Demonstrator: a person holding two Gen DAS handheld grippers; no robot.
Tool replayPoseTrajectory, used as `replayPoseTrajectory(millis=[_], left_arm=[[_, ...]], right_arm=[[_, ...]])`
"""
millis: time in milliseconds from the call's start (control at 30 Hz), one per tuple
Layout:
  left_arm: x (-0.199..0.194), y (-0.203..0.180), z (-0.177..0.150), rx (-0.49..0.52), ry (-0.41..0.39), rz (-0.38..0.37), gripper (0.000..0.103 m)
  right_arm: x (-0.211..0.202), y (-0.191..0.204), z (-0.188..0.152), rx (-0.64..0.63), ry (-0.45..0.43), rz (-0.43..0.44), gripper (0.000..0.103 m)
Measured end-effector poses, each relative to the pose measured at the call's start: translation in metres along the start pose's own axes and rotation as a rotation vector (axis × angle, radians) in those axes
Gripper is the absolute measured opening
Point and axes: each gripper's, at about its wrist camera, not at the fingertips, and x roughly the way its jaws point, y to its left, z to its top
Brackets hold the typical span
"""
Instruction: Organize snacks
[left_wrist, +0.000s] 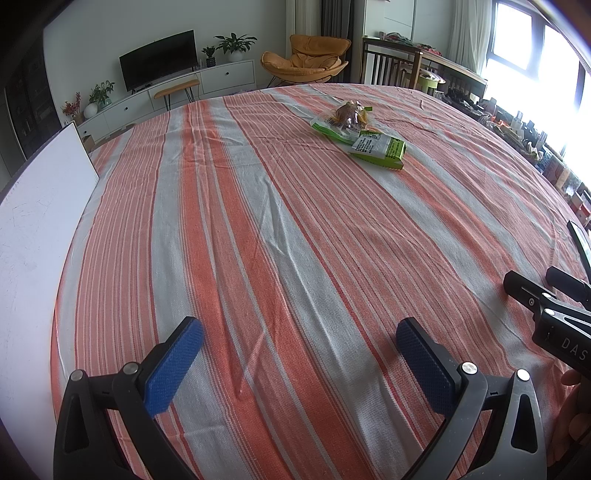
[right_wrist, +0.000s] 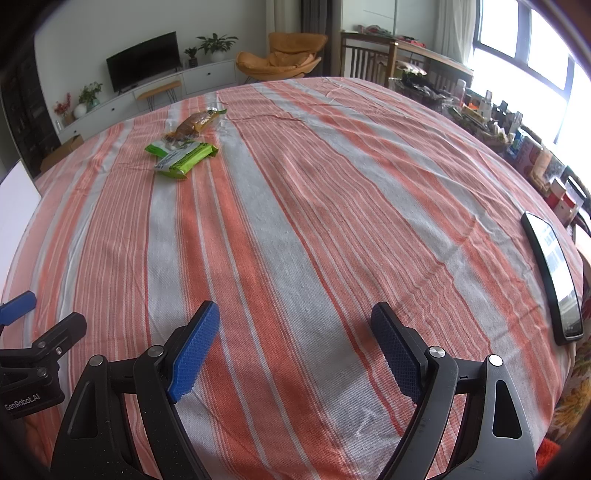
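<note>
Two snack packs lie together far across the striped tablecloth (left_wrist: 280, 236). A green and white wrapped pack (left_wrist: 378, 147) lies nearer, and a clear bag with brown pastry (left_wrist: 345, 116) lies just behind it, touching. In the right wrist view the green pack (right_wrist: 184, 157) and the pastry bag (right_wrist: 194, 123) sit at the far left. My left gripper (left_wrist: 299, 332) is open and empty, low over the near cloth. My right gripper (right_wrist: 295, 314) is open and empty too, beside the left one, whose blue pad (right_wrist: 16, 304) shows at the left edge.
A dark phone (right_wrist: 554, 280) lies at the table's right edge. A white board (left_wrist: 37, 236) stands along the left edge. Cluttered shelves of boxes (right_wrist: 535, 162) run along the right side. A wooden chair (left_wrist: 388, 64) stands beyond the far edge.
</note>
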Motion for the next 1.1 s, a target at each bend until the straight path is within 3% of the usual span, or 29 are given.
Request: replayPoseTrajectory(millis=[400,500,567,700,800,933,1100], left_arm=[[0.0,0.0,0.0,0.001,0.002,0.0,0.103],[0.005,-0.001,0.009,0.018,0.06,-0.014,0.103],[0.009,-0.003,0.022,0.021,0.106,-0.057,0.103],[0.004,-0.014,0.061,0.033,0.062,-0.13,0.103],[0.016,-0.031,0.095,0.085,0.074,-0.194,0.103],[0.043,-0.057,0.136,0.168,0.081,-0.184,0.102],[0.085,-0.069,0.162,0.135,0.126,-0.184,0.085]], right_arm=[[0.0,0.0,0.0,-0.001,-0.002,0.001,0.087],[0.0,0.0,0.0,-0.001,-0.003,0.001,0.087],[0.0,0.0,0.0,-0.001,-0.003,0.001,0.087],[0.0,0.0,0.0,-0.001,-0.003,0.001,0.087],[0.0,0.0,0.0,-0.001,-0.003,0.001,0.087],[0.0,0.0,0.0,-0.001,-0.003,0.001,0.087],[0.0,-0.001,0.0,-0.001,-0.003,0.001,0.087]])
